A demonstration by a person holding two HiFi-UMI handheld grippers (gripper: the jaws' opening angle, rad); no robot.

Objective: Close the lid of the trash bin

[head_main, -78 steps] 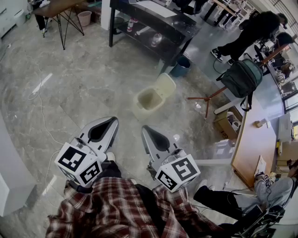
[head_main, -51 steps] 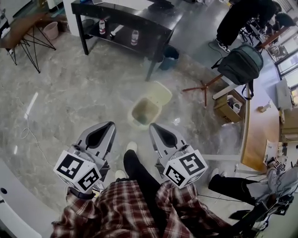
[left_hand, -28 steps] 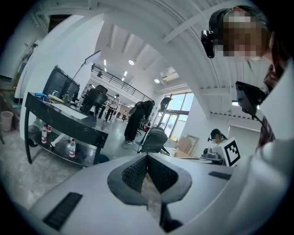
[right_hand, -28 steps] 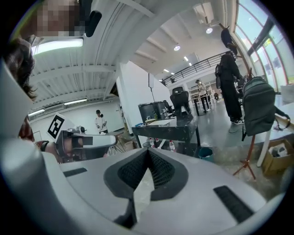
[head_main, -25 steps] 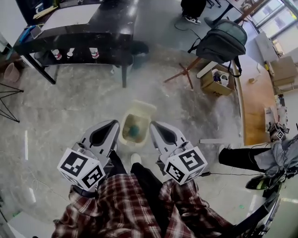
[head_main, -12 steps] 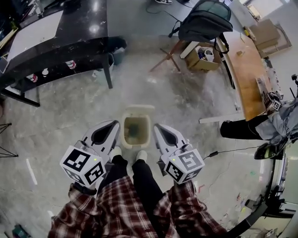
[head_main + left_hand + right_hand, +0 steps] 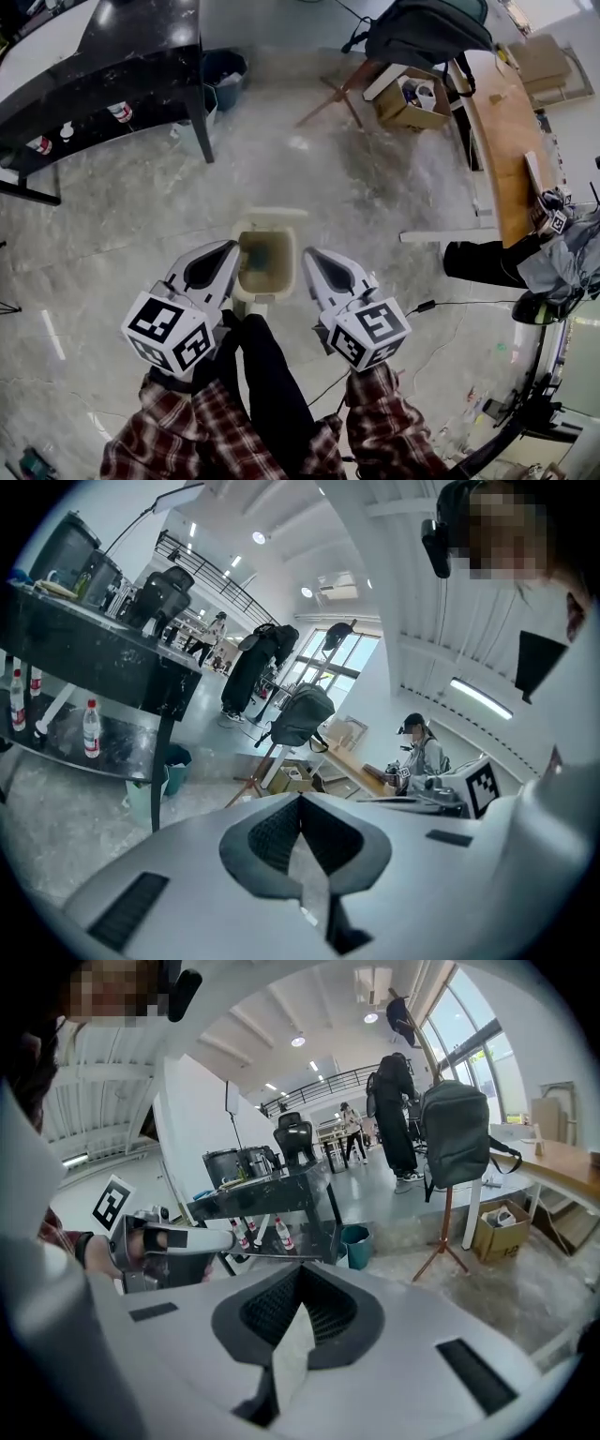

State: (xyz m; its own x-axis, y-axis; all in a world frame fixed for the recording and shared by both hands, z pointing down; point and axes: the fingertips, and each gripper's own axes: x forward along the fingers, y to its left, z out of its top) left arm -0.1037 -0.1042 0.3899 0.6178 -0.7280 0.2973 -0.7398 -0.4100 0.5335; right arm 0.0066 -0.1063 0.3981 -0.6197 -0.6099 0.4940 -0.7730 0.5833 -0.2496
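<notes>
My head cam stares almost straight down at the floor point(image 7: 375, 187) from up high, with the left gripper point(image 7: 228, 249) and right gripper point(image 7: 312, 255) close under it. Both gripper views look out roughly level over their own jaws, across the room. All three share the black table point(image 7: 112, 56) and the backpack point(image 7: 427, 28).

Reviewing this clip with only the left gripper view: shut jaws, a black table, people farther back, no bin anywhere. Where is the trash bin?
Observer: The head view shows the trash bin on the floor, close in front of the person.
Operator: Is its lid down?
Observer: No. The lid is tipped back at the far side and the inside shows.
Operator: And the other gripper?
Observer: The right gripper is shut on nothing and faces the room, not the bin.
</notes>
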